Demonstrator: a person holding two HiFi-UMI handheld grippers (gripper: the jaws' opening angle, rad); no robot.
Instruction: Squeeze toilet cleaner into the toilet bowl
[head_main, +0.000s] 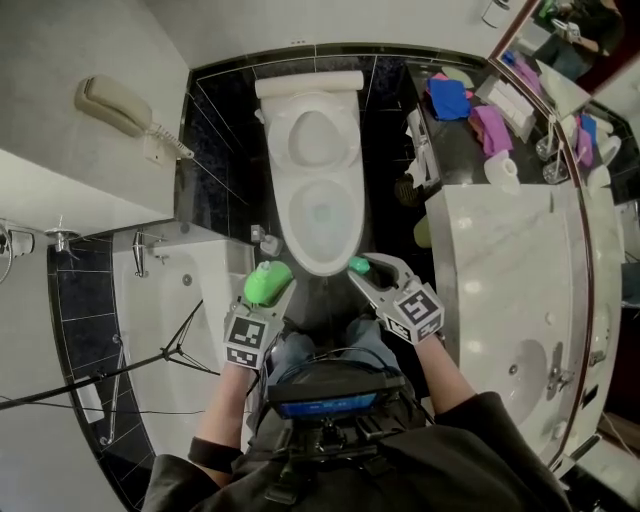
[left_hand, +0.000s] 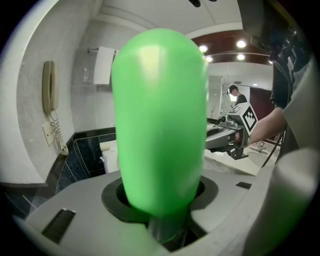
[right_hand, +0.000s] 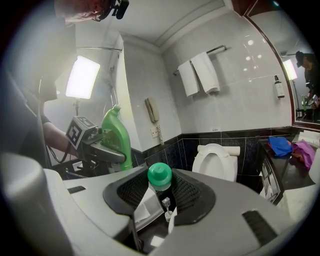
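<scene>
Nearest, the left gripper (head_main: 270, 295) pinches the bright green plastic cleaner bottle (left_hand: 160, 120) by its body, with the long axis upright. Just beside it, the right gripper (head_main: 372, 272) pinches a small round green cap (right_hand: 159, 176). Both point forward and slightly down. The white ceramic toilet bowl (head_main: 320, 266) lies straight ahead with its lid raised, about equally near to both. I judge the bottle must next tilt forward over its rim.

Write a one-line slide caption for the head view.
Facing the open toilet, the left gripper holds a green cleaner bottle and the right gripper holds a green cap.

Hotel-type bathrm, toilet (head_main: 346, 182), tub (head_main: 150, 320), sink (head_main: 522, 372), wall phone (head_main: 112, 105)
</scene>
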